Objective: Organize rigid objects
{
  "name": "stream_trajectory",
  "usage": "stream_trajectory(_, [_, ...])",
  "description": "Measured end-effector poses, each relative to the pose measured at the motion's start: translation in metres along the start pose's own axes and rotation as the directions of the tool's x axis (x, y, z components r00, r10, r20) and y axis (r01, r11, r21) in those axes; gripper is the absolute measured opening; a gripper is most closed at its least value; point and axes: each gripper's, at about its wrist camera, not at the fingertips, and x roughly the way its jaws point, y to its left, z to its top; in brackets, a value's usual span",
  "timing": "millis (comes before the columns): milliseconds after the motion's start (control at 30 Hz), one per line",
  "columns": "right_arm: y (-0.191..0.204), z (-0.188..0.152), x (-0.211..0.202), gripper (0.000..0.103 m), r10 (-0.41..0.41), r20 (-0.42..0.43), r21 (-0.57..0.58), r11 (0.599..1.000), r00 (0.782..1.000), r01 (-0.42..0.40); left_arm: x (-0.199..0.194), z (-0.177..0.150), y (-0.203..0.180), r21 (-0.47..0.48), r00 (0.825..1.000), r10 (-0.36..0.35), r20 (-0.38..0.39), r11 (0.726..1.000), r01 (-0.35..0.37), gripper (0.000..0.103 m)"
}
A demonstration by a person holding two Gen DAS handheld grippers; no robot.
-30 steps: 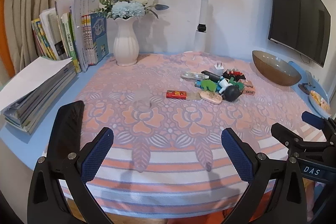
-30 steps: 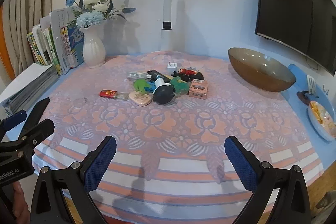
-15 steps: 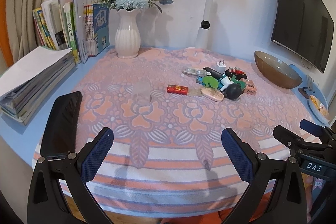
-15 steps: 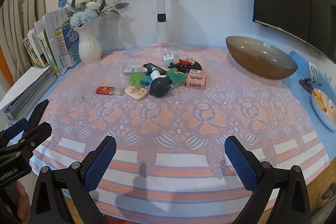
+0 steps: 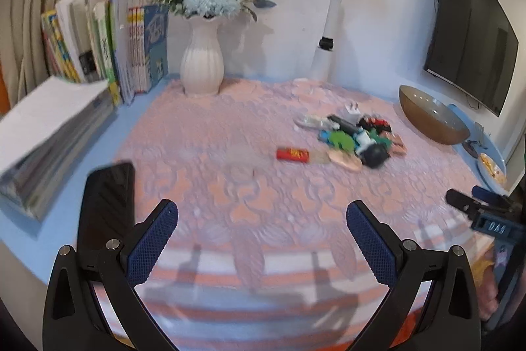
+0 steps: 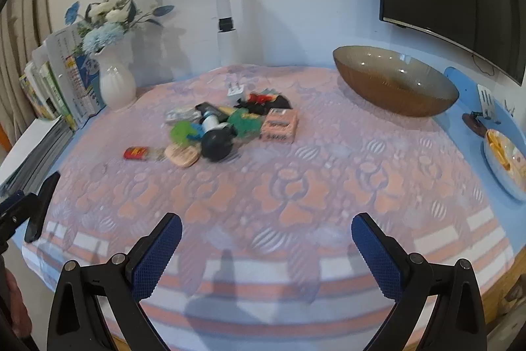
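while both claws gape, left claw [image 5: 262, 244], right claw [image 6: 266, 257], toy pile [image 6: 227, 124]

Motion blur smears the pile of small objects [image 6: 227, 124], so several cannot be told apart.

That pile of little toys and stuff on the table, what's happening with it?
A person holds a gripper in each hand, and both are open and empty. The left gripper and right gripper hover over the near edge of the table, short of the pile of small things, which sits untouched on the flowered cloth. A brown bowl stands empty to the right of it, maybe where the things will go. The tidying has not begun.
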Motion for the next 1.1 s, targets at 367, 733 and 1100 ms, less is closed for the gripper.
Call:
stream_trajectory(367, [-0.031,0.078,0.061,0.076,-0.028,-0.098,-0.035,0.999,0.995,0.025,0.092,0.036,0.0,0.012,0.989,0.007,-0.15,1.0,-0.006,0.07])
stream_trajectory(733, [-0.02,0.094,0.138,0.062,-0.008,-0.2,0.059,0.998,0.98,0.02,0.118,0.039,0.001,0.05,0.991,0.054,-0.126,0.998,-0.048,0.046])
stream_trajectory(1100, [-0.04,0.105,0.167,0.062,0.013,-0.226,0.142,0.99,0.974,0.02,0.102,0.029,0.021,-0.011,0.995,0.006,-0.104,1.0,-0.008,0.061])
